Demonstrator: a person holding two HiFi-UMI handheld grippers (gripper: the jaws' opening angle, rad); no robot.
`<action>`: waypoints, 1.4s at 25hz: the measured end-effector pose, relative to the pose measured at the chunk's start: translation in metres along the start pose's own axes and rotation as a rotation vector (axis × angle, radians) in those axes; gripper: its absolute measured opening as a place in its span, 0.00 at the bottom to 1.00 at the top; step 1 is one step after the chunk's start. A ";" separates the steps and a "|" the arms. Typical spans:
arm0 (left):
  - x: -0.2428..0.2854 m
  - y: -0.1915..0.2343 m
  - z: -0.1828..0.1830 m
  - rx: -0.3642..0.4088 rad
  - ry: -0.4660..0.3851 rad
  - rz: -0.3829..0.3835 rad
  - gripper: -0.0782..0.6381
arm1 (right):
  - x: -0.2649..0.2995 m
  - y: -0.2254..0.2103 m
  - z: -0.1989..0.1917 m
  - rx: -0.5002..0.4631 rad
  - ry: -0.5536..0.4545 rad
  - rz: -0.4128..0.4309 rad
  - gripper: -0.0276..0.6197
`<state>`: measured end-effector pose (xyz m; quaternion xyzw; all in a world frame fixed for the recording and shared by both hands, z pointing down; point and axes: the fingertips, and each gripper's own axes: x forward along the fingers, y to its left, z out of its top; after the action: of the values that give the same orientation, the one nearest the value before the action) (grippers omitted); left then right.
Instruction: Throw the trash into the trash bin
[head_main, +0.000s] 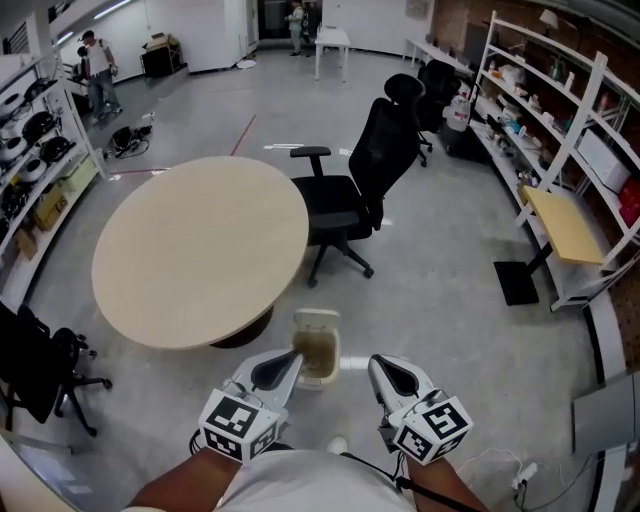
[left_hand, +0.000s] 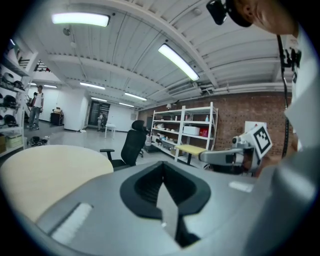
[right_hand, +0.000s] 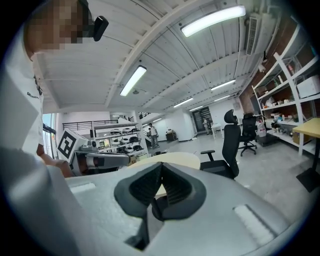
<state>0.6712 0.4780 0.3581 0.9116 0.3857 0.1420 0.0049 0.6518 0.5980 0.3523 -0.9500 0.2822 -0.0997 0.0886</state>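
Head view, looking steeply down: the left gripper and the right gripper sit side by side low in the frame, both pointing forward, marker cubes towards the camera. Left gripper's own view shows its jaws pressed together with nothing between them, and the right gripper's view shows the same, closed and empty. The trash bin, a small white one, stands upright on the grey floor just ahead of the two grippers, right beside the near edge of the round beige table. Its inside looks brownish and I cannot tell what lies in it. The left gripper's tip lines up against the bin's left side, and contact cannot be judged. A black office chair stands beyond the table, with white shelving along the right wall.
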 end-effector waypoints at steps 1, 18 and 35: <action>-0.002 0.003 0.001 0.004 0.000 -0.004 0.12 | 0.001 0.002 0.000 0.002 -0.002 -0.009 0.05; -0.008 0.022 0.000 0.009 0.002 -0.061 0.12 | 0.015 0.015 -0.004 -0.007 0.013 -0.083 0.05; -0.008 0.014 0.002 0.018 -0.009 -0.079 0.12 | 0.006 0.016 -0.002 -0.016 0.007 -0.106 0.05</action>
<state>0.6763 0.4623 0.3562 0.8962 0.4228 0.1344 0.0041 0.6476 0.5815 0.3515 -0.9639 0.2328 -0.1055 0.0746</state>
